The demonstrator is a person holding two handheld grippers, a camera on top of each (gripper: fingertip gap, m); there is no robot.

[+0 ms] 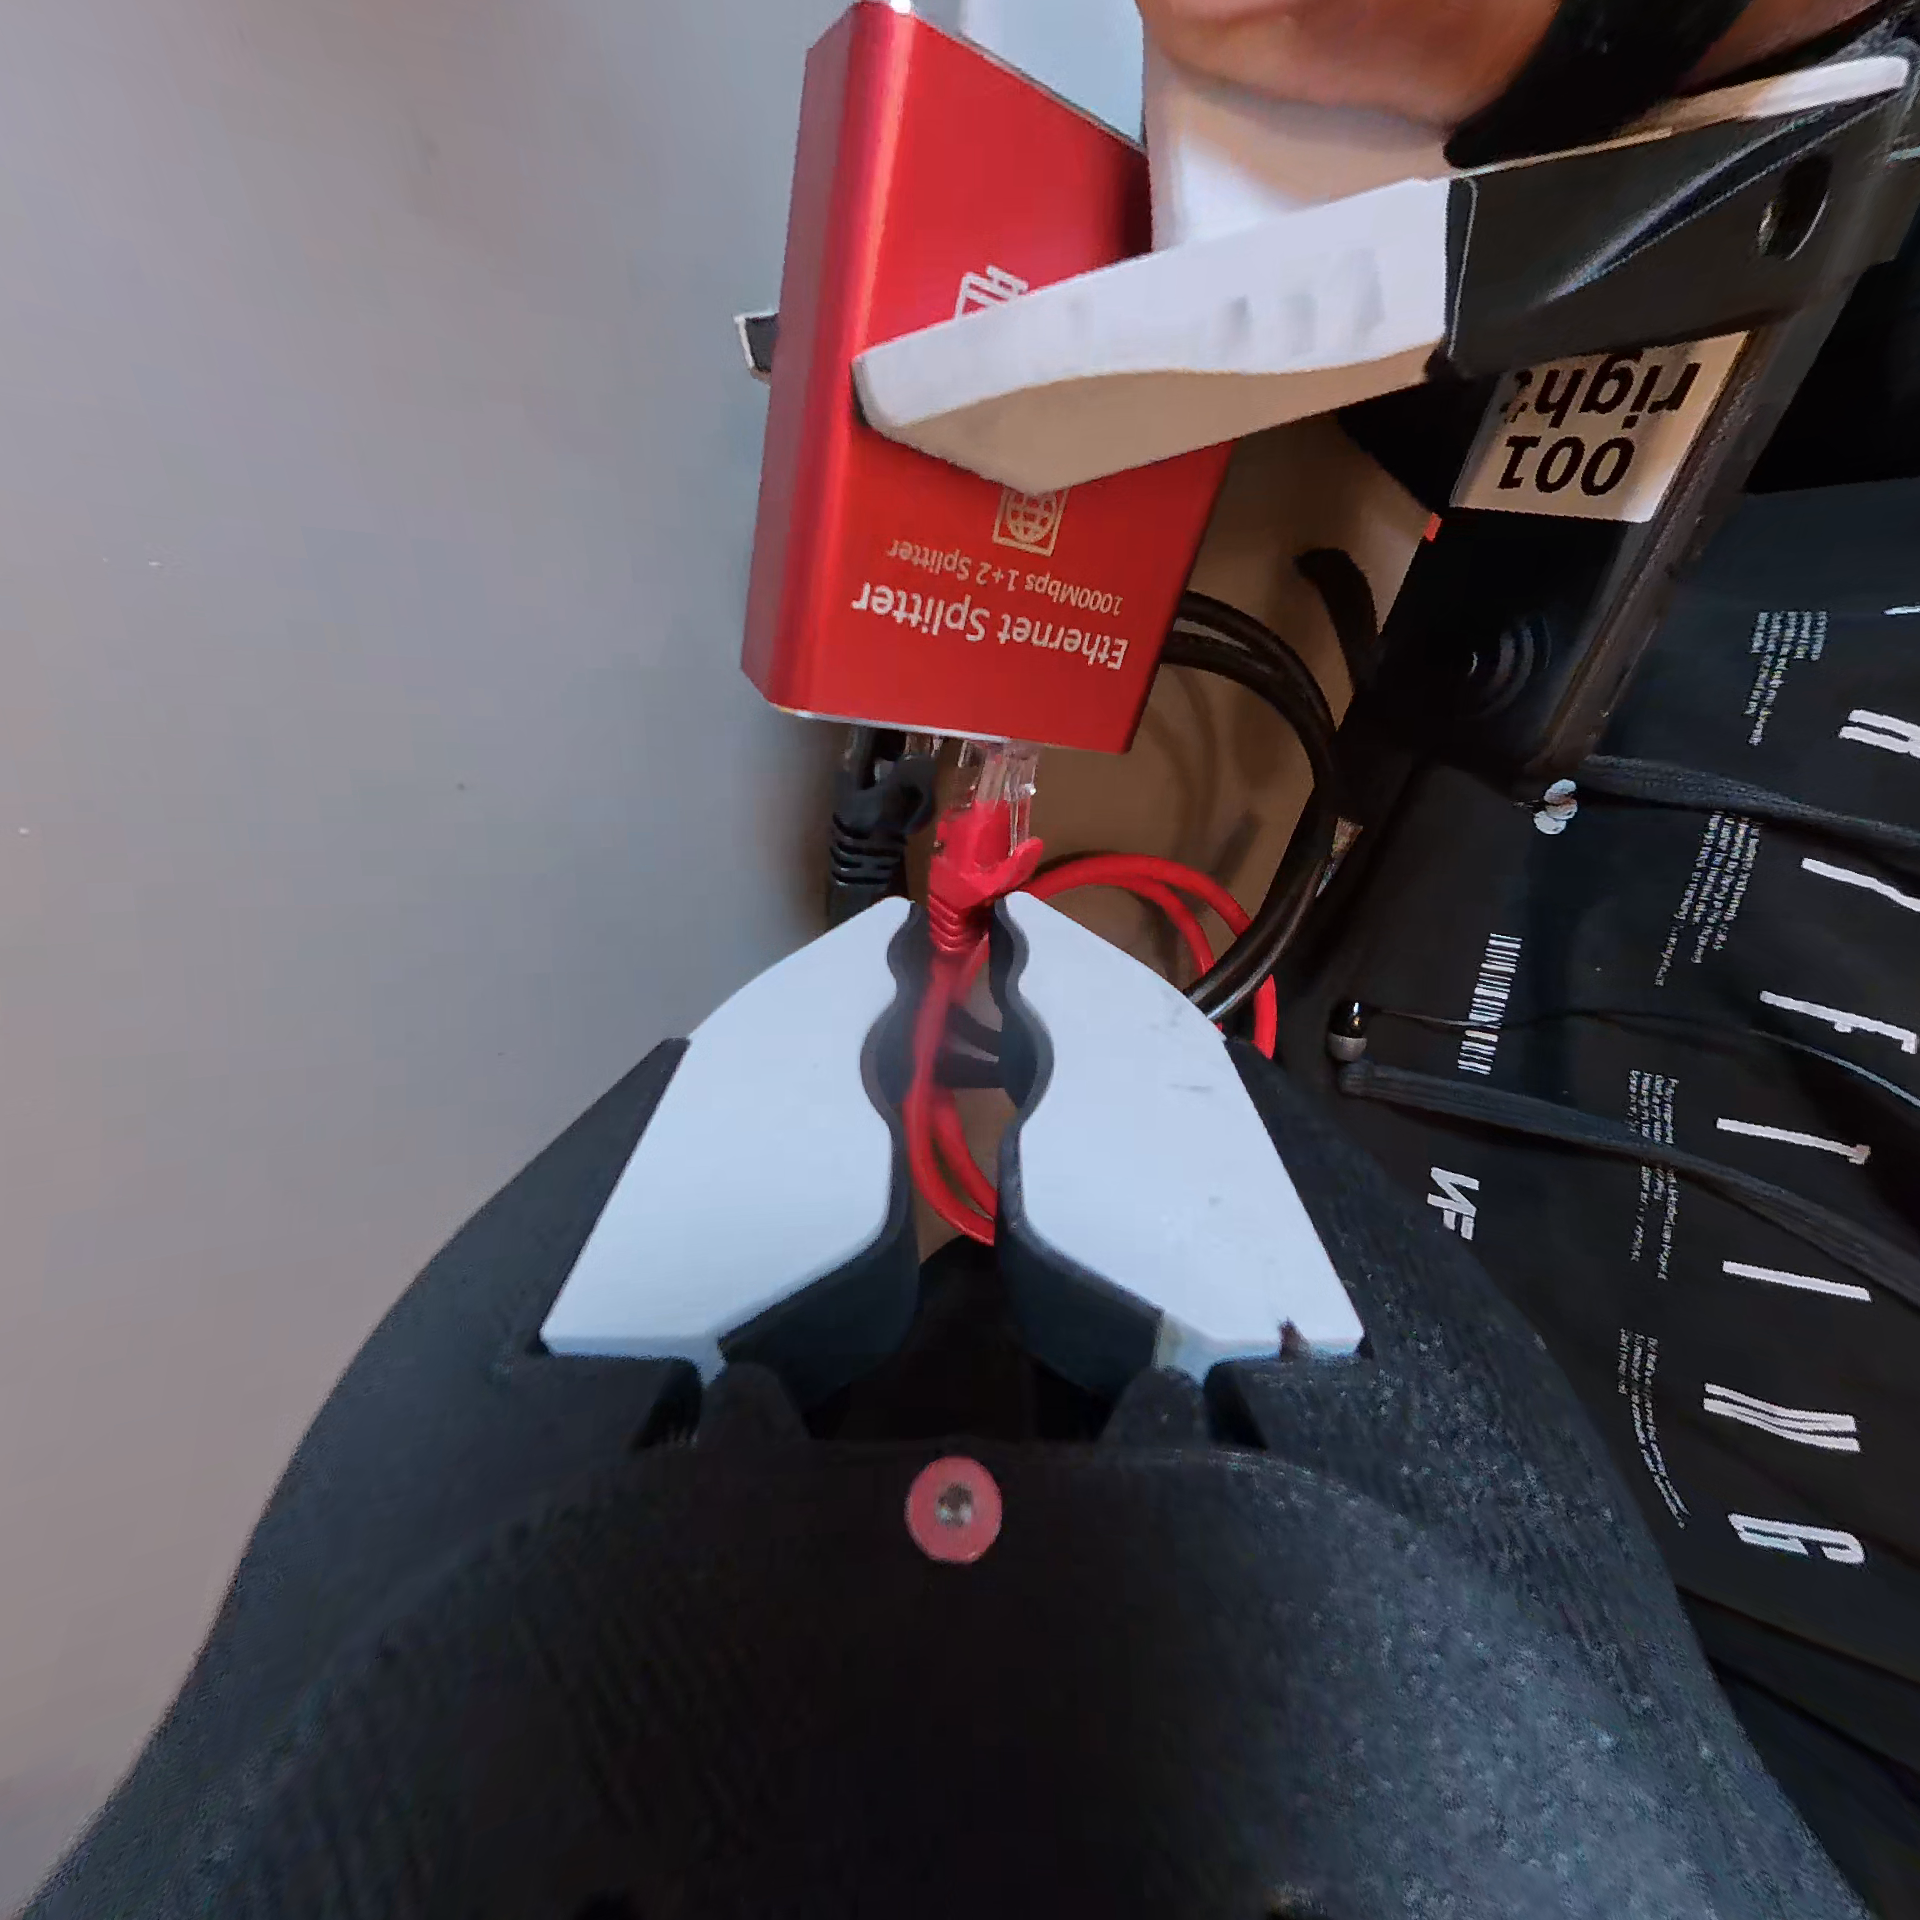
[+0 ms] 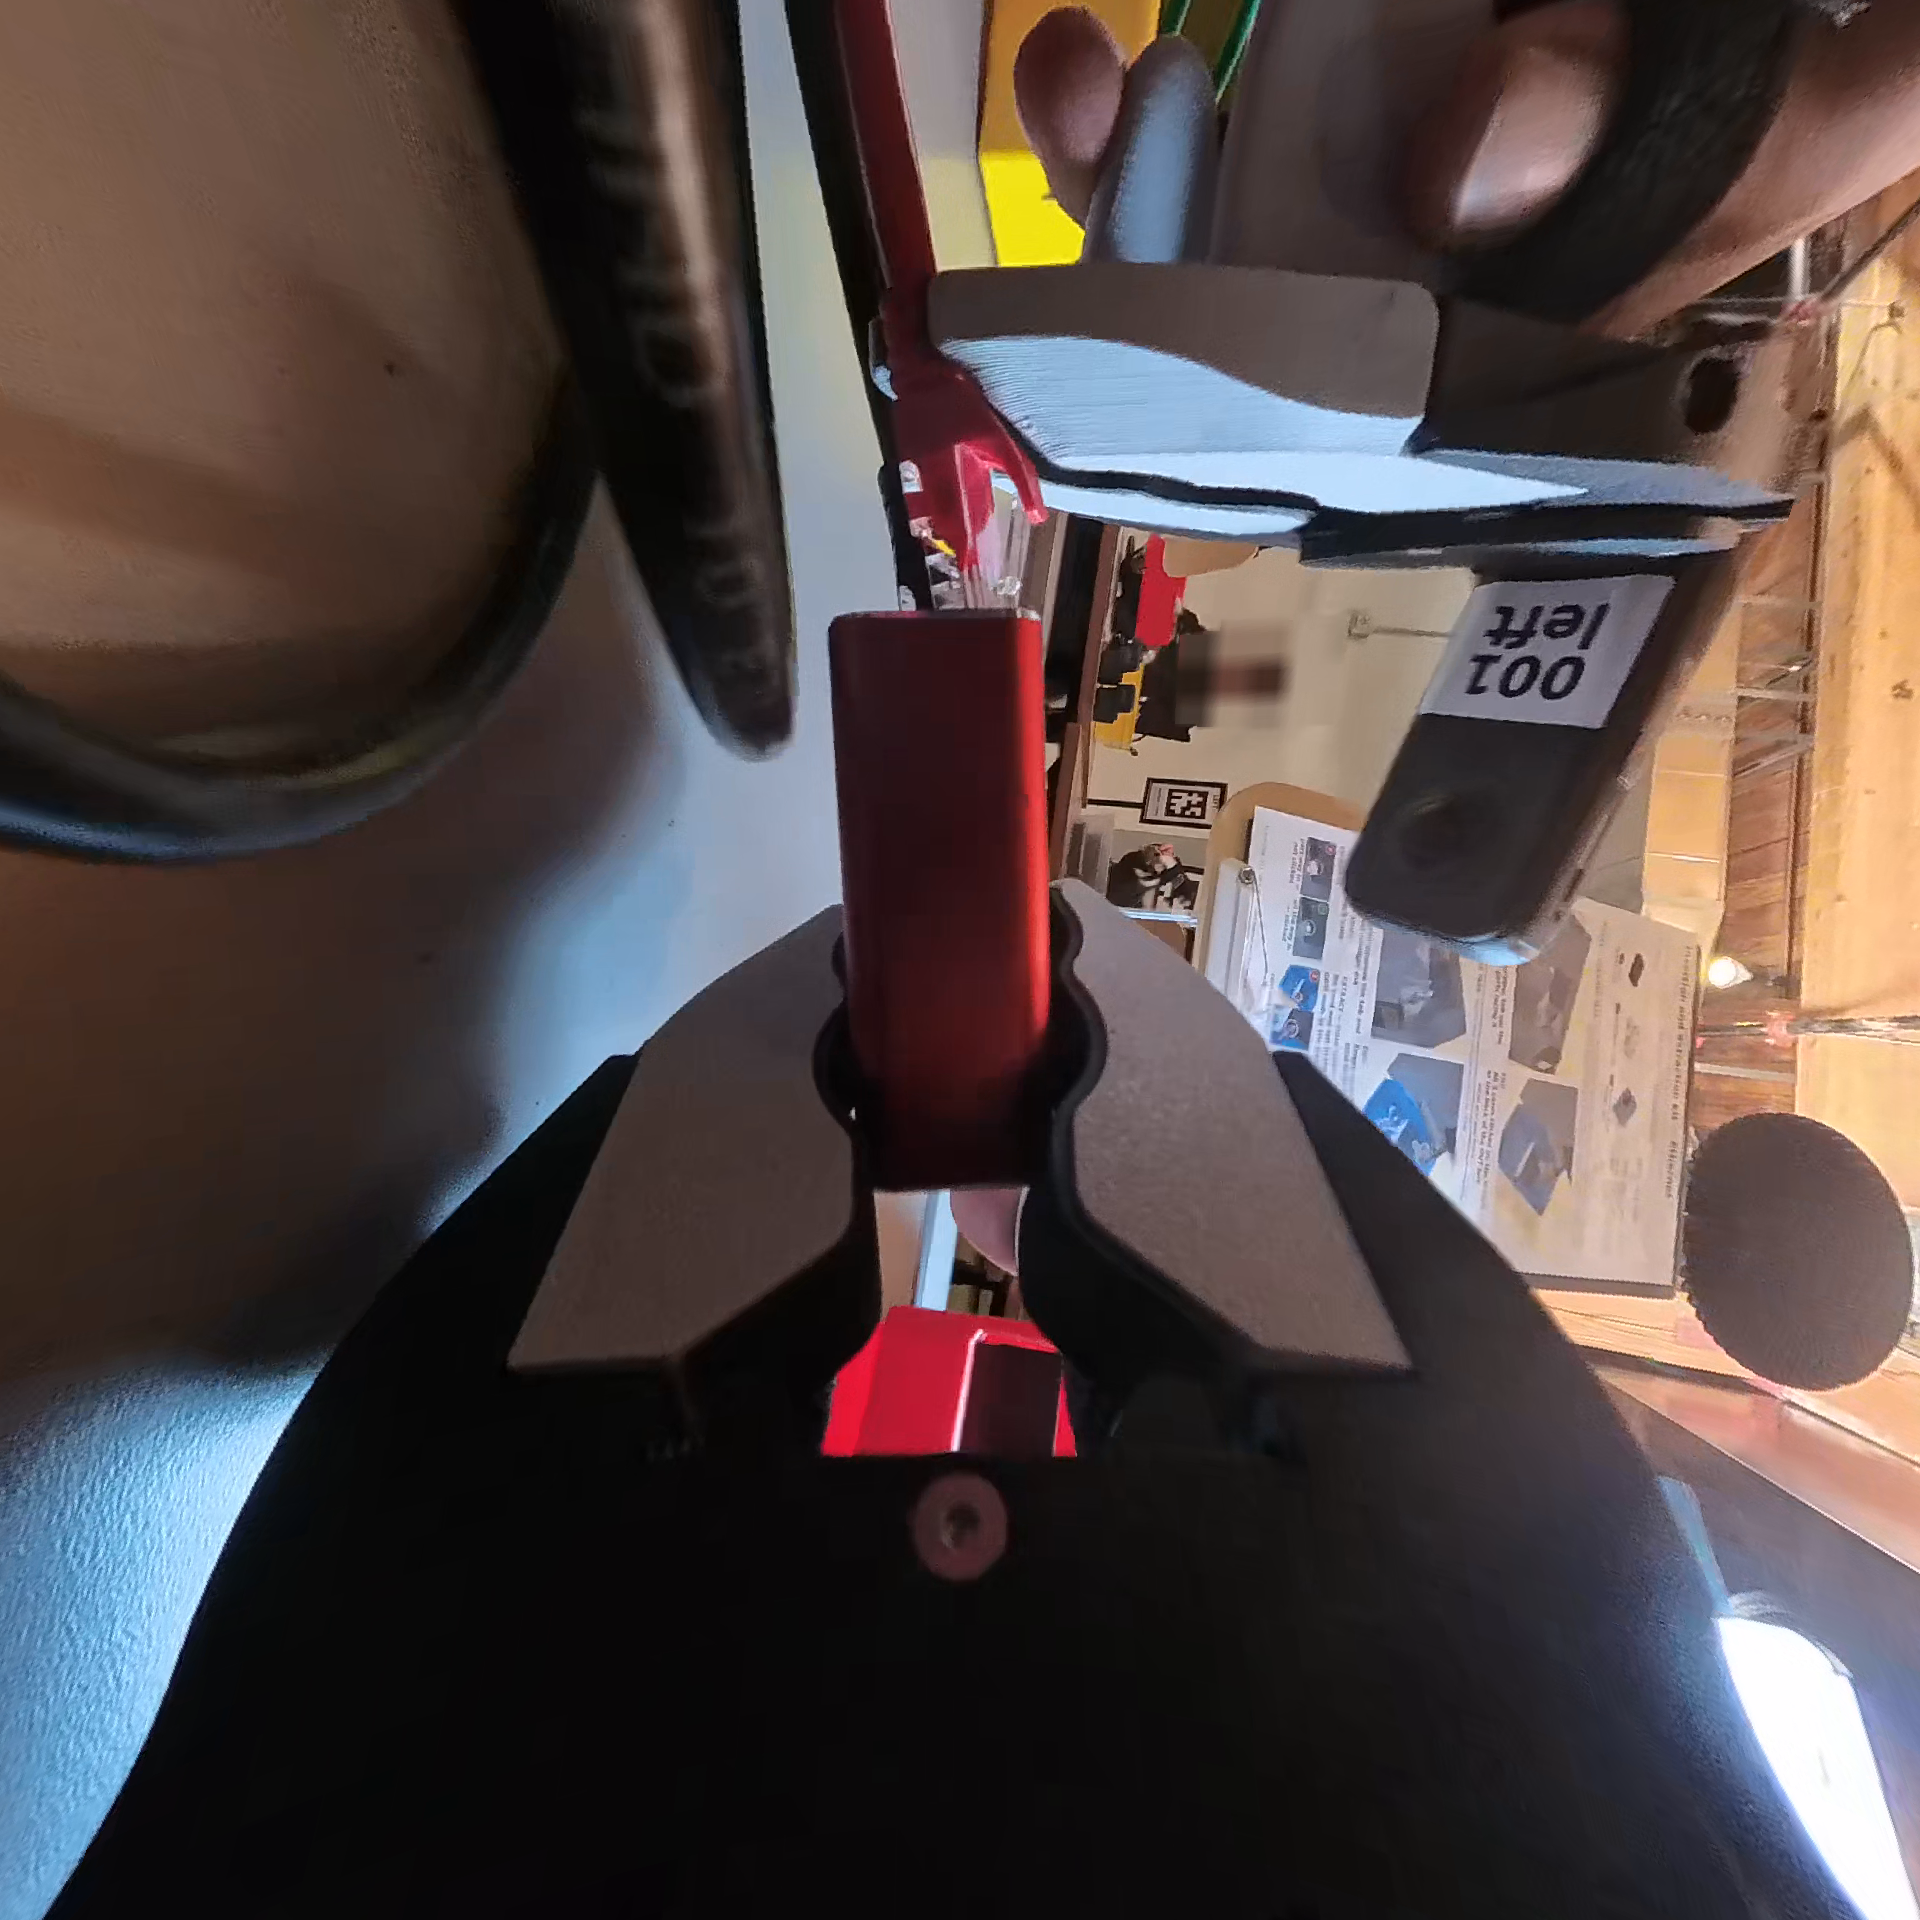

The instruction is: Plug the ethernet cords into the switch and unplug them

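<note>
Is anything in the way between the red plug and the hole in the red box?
Nothing visible blocks it. The red ethernet cord's clear plug sits right at the port edge of the red metal switch box, beside a black cord's plug. The left gripper pinches the red cord; the right gripper clamps the box.

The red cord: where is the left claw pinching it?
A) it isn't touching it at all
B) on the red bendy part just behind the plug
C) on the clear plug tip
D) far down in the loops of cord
B: the left claw is shut on the red cord at its ribbed boot, just behind the clear plug, which sits at a port of the red switch. The right claw holds that switch.
</note>
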